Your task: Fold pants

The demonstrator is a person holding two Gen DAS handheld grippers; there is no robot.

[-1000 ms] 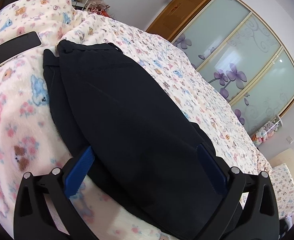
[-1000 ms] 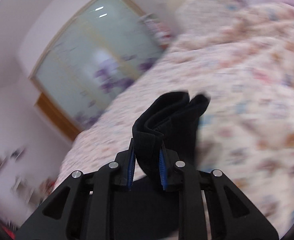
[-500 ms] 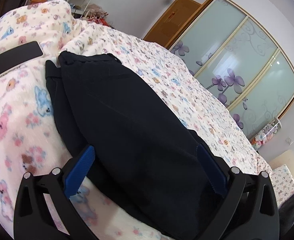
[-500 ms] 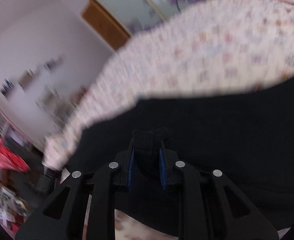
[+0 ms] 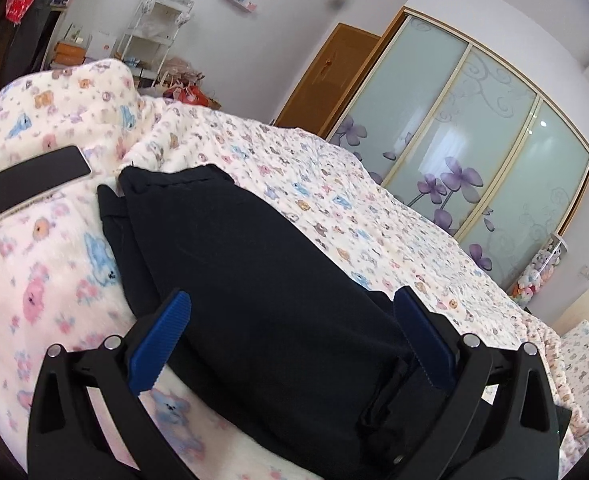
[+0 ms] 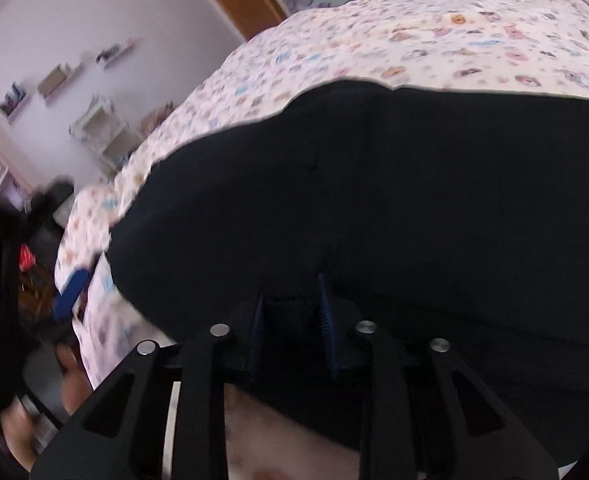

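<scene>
The black pants (image 5: pixel 254 280) lie folded lengthwise on the bedding, stretching away between the left fingers (image 5: pixel 162 340) (cuff end bunched between the right ones).

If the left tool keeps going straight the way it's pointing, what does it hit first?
Most likely the black pants: they fill the space between the left tool's open blue pads and run straight ahead along the bedspread. The phone lies off to the side.

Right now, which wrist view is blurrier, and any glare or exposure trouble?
Right wrist: motion-smeared, the black pants a detailless dark mass. Left wrist: mostly sharp, the phone crisp, a light glare spot on the wardrobe door, fisheye bending its frame.
</scene>
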